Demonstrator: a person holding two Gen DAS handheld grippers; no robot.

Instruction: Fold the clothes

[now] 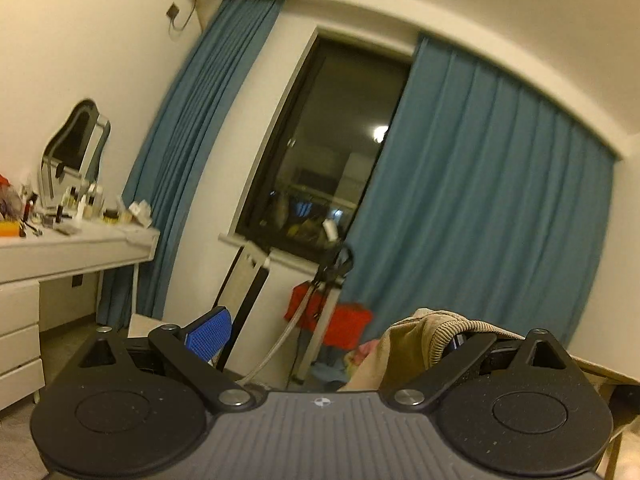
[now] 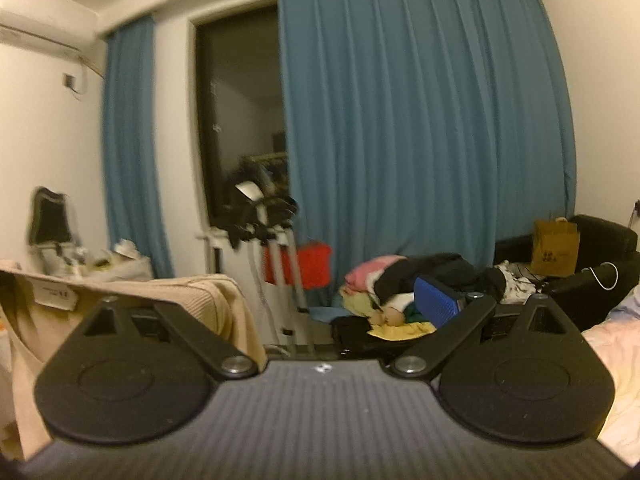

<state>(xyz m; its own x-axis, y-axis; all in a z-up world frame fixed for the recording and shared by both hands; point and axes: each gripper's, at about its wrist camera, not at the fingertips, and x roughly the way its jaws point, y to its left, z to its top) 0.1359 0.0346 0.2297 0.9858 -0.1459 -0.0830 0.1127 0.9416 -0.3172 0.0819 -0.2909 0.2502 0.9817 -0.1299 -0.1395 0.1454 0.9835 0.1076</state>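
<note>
Item: beige ribbed knit sweater (image 2: 216,300), draped over my left gripper's (image 1: 328,340) right finger and my right gripper's (image 2: 280,312) left finger, fronting the blue curtain (image 2: 420,120). Both jaws spread wide, pinching nothing. I judge it soft, light, floppy; grasp at ribbed hem.

We see our right tongs (image 2: 320,300) spread wide, a beige knit garment (image 2: 216,300) draped over the left finger. Ahead hang blue curtains (image 2: 420,120), with a clothes pile (image 2: 400,284) and red box (image 2: 314,264) below.
</note>
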